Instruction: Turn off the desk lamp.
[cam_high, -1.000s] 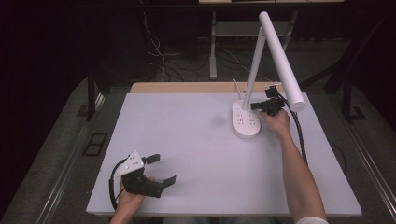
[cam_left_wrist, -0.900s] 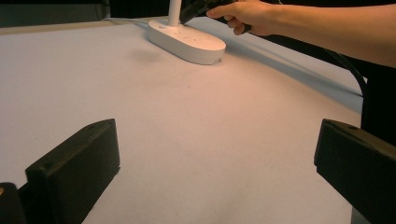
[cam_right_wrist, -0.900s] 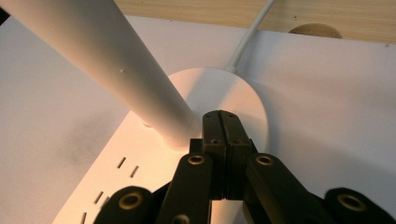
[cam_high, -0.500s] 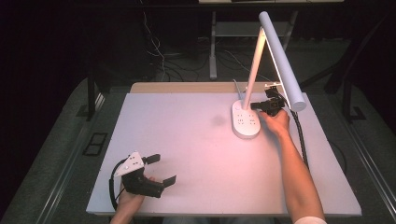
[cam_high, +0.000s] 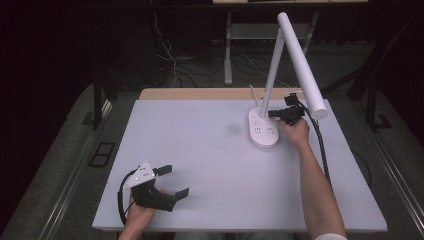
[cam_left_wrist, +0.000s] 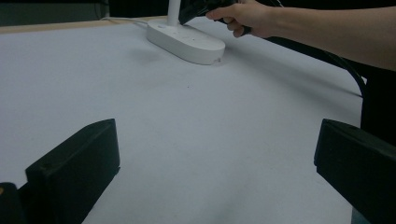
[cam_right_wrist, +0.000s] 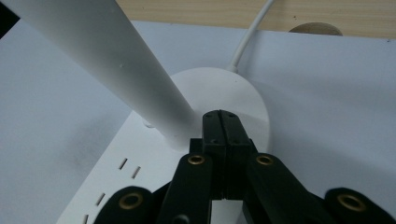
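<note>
Desk lamp (cam_high: 280, 75) with socket-strip base (cam_high: 264, 131), far right of the table (cam_high: 200, 150): right gripper (cam_high: 271, 114), jaws together, tip poised at the base beside the stem, press apparently pending; left gripper (cam_high: 172, 181) idle, jaws apart, near edge.

a lab-like recording room: a pale grey foam-covered worktop (cam_high: 200, 150) stands in darkness, with loose black cables (cam_high: 172, 65) and metal desk legs (cam_high: 228, 55) on the floor beyond it.

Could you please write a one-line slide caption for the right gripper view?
Right gripper, jaws shut, tips over the white lamp base beside the lamp stem.
</note>
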